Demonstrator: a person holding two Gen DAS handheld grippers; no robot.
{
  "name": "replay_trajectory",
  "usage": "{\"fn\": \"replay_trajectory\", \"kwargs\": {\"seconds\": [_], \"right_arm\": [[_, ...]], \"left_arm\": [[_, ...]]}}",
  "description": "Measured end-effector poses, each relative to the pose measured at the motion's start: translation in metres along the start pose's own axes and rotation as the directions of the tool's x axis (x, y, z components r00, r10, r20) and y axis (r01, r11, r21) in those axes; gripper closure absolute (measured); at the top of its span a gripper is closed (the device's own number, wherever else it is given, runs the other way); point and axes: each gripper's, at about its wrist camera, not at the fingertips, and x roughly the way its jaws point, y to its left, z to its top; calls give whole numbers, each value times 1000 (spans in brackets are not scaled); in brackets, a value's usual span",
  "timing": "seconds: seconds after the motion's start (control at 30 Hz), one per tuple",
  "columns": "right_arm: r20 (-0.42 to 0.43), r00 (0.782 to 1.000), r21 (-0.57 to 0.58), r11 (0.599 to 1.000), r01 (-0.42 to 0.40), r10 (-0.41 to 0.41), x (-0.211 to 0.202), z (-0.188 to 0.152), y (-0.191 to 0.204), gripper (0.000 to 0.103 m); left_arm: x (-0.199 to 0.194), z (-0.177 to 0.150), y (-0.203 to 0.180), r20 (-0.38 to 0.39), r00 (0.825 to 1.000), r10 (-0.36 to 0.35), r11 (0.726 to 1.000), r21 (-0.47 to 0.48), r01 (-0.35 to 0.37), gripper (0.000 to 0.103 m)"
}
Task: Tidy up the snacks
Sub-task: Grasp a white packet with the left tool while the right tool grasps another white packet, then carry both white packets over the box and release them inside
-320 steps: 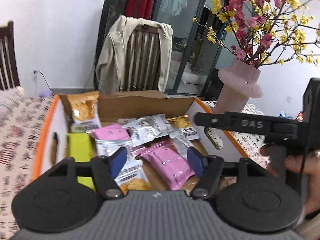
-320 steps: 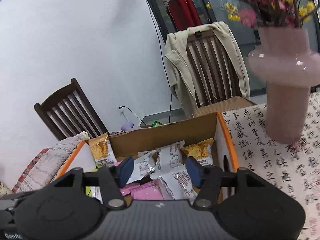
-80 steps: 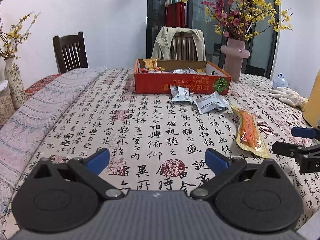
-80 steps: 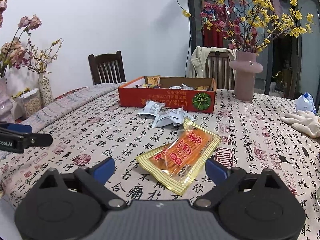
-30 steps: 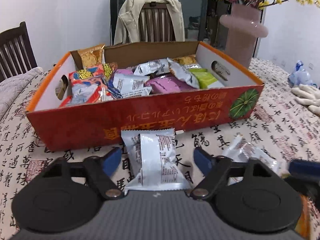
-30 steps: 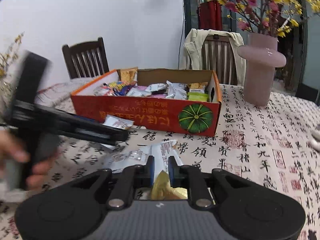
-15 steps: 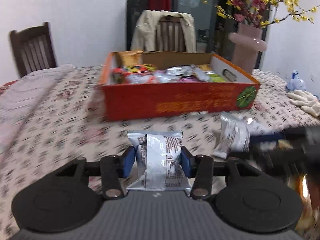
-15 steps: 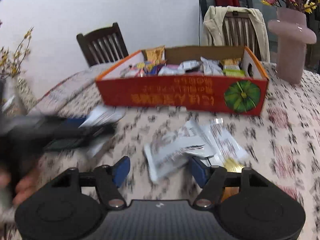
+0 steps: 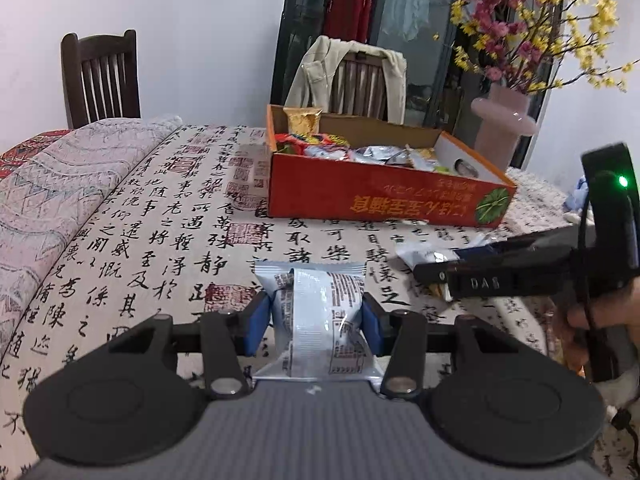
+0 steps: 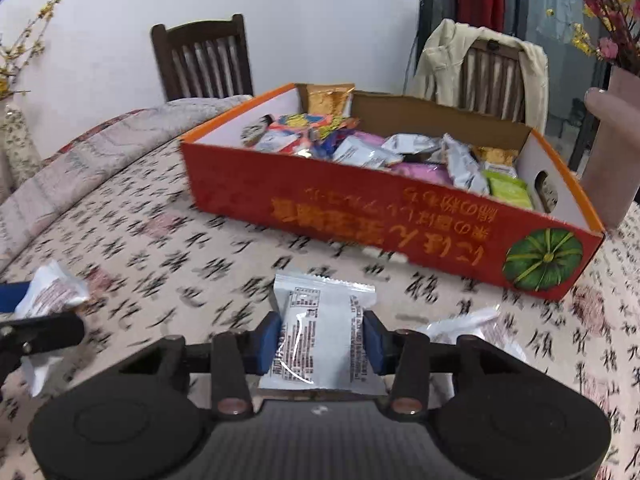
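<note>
Jaws of your left gripper (image 9: 316,320) and right gripper (image 10: 323,338) each pinch a silver snack packet (image 9: 316,312), short of the orange snack box (image 10: 400,216); slippery foil could slide out mid-carry.

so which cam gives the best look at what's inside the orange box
The right wrist view. It looks down over the near wall of the orange box, so the snack packets inside show separately: silver, pink, green, blue. In the left wrist view the box sits farther off and lower, and only the packet tops clear its rim.
</note>
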Motion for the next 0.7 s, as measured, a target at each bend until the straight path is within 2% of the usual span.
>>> {"fn": "replay_trajectory", "kwargs": {"seconds": [0.17, 0.27, 0.4, 0.57, 0.7], "right_arm": [[43, 999, -4, 1000, -14, 15, -42, -24, 11, 62], [75, 996, 3, 999, -48, 48, -74, -47, 17, 62], [92, 994, 12, 998, -56, 54, -111, -82, 21, 62], [116, 991, 56, 996, -66, 60, -148, -111, 7, 62], [160, 986, 86, 995, -59, 45, -167, -120, -8, 62]], "left_arm": [[-16, -13, -7, -16, 999, -35, 999, -23, 34, 54], [-27, -23, -18, -26, 998, -49, 998, -27, 49, 54], [-40, -32, -36, -27, 997, -68, 998, -14, 67, 54], [-51, -32, -60, -19, 997, -80, 997, 15, 80, 54], [-53, -28, -78, -13, 995, -100, 994, 47, 101, 54]]}}
